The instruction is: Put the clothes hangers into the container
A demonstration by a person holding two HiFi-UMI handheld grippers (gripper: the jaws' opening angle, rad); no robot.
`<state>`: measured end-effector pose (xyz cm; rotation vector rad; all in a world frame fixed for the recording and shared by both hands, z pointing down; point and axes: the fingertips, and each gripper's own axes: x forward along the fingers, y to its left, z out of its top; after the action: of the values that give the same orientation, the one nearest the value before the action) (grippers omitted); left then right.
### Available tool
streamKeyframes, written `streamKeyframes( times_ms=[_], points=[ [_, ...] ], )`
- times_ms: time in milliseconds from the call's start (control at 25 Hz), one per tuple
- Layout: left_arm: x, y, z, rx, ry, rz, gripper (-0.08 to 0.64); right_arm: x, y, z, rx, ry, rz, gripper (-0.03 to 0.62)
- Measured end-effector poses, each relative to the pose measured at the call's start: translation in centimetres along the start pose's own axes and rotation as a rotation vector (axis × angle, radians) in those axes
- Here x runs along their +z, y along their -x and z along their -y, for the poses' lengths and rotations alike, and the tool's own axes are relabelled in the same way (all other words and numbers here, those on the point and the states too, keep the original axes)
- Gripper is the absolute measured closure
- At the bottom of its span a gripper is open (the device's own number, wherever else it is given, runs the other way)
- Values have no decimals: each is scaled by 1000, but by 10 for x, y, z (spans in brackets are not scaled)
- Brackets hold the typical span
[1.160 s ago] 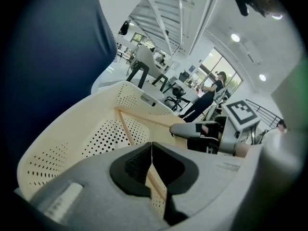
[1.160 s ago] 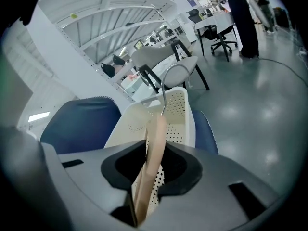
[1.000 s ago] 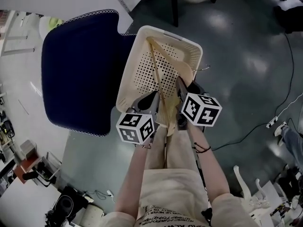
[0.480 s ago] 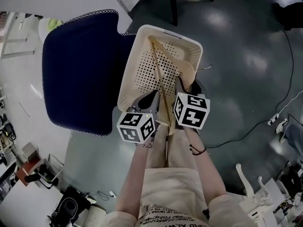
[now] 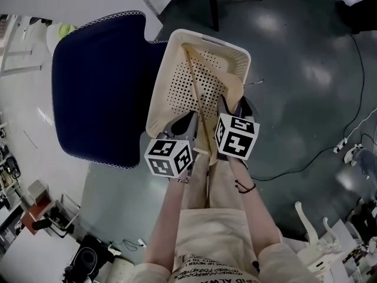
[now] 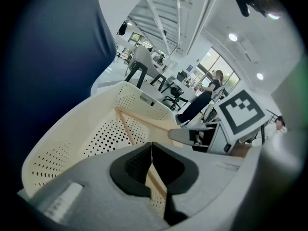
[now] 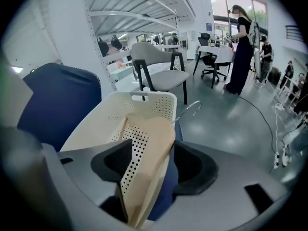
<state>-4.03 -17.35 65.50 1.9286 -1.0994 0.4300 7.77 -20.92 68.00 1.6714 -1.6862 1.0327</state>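
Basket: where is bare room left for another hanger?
Free: in the basket, the perforated floor between the left wall and the wooden hanger. Crowded: the right side, where the hanger's broad shoulder leans along the wall.

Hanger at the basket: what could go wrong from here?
1. The right tongs are opening with the light wooden clothes hanger between them. It leans on the rim of the cream perforated plastic basket and could slide out.
2. Its thin metal hook pokes over the rim and may snag when the tongs pull back.
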Motion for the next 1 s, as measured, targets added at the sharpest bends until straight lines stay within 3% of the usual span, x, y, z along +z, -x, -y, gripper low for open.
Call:
streamKeyframes(
  times_ms=[280, 440, 520, 600, 760, 1000],
  points=[
    [2, 2, 3, -7, -11, 11, 537, 1, 2, 4, 16, -38, 11, 333],
    [12, 13, 15, -39, -40, 33, 537, 4, 15, 5, 88, -70, 31, 337],
    [22, 21, 24, -63, -66, 57, 537, 12, 24, 3, 120, -38, 53, 374],
    [35, 31, 32, -80, -82, 86, 537, 22, 37, 0, 143, 29, 77, 458],
    [59, 53, 50, -102, -107, 125, 537, 36, 65, -7, 204, 127, 103, 566],
    [98, 83, 77, -141, -160, 198, 537, 64, 105, -25, 337, 170, 156, 583]
  ],
)
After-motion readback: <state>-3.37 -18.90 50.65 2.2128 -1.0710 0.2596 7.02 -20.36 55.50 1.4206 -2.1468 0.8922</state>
